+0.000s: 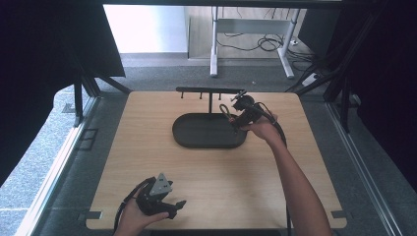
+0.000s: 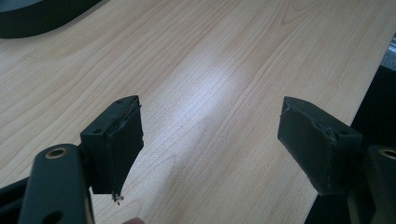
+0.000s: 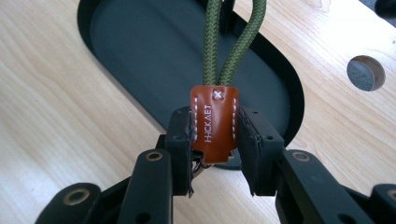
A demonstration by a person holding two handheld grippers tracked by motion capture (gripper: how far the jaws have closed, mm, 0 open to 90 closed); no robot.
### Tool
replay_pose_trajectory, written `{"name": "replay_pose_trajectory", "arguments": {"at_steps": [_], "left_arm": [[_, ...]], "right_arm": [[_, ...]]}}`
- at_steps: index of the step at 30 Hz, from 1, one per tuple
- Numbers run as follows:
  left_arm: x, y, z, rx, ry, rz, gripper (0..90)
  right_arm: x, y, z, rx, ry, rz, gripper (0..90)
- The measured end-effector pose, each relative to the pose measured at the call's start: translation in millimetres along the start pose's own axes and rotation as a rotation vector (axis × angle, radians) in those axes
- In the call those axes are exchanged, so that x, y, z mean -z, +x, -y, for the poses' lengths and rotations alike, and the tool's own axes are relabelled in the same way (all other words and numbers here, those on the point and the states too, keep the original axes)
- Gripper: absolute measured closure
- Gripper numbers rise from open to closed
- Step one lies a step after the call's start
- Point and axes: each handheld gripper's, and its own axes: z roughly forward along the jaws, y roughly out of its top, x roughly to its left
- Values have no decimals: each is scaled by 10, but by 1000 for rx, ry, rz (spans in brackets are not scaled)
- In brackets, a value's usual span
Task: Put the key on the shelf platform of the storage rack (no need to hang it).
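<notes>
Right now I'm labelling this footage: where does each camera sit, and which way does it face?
High view: above the person's side, facing forward and down on the wooden table; forearms and hands show.
Left gripper view: on the left gripper, facing bare tabletop; open jaws show.
Right gripper view: on the right gripper, clamping a leather tag.
All share the black tray.

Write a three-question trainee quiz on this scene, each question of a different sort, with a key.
1. True or false: the left gripper is clamped on an object.
2. Multiple choice: what does the right gripper hold? A) a coin B) the brown leather tab of a green cord loop C) the rack's crossbar
3. Fill in: below the held tab lies the dark oval ___.

Key: 1 false, its jaws stand wide apart over bare wooden table. 2 B. 3 tray.
</notes>
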Motion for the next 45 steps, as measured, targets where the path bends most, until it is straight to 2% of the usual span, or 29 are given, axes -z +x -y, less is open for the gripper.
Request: {"name": "replay_pose_trajectory", "arguments": {"at_steps": [7, 8, 20, 30, 38, 45], "left_arm": [[3, 9, 5, 1, 1, -1, 228], [2, 8, 6, 1, 2, 1, 227], [-22, -7, 1, -4, 8, 4, 227], [-22, -9, -1, -2, 8, 4, 227], [-32, -16, -4, -3, 12, 6, 227], [-27, -17, -5, -4, 11, 6, 227]], "right_arm": [[-147, -26, -8, -13, -2, 6, 671], [-210, -23, 10, -19, 4, 6, 671], [-471, -32, 155, -48, 22, 7, 668], [-666, 10, 280, -37, 47, 35, 663], [-696, -23, 319, -44, 53, 34, 654], [-680, -25, 333, -44, 51, 35, 610]]}}
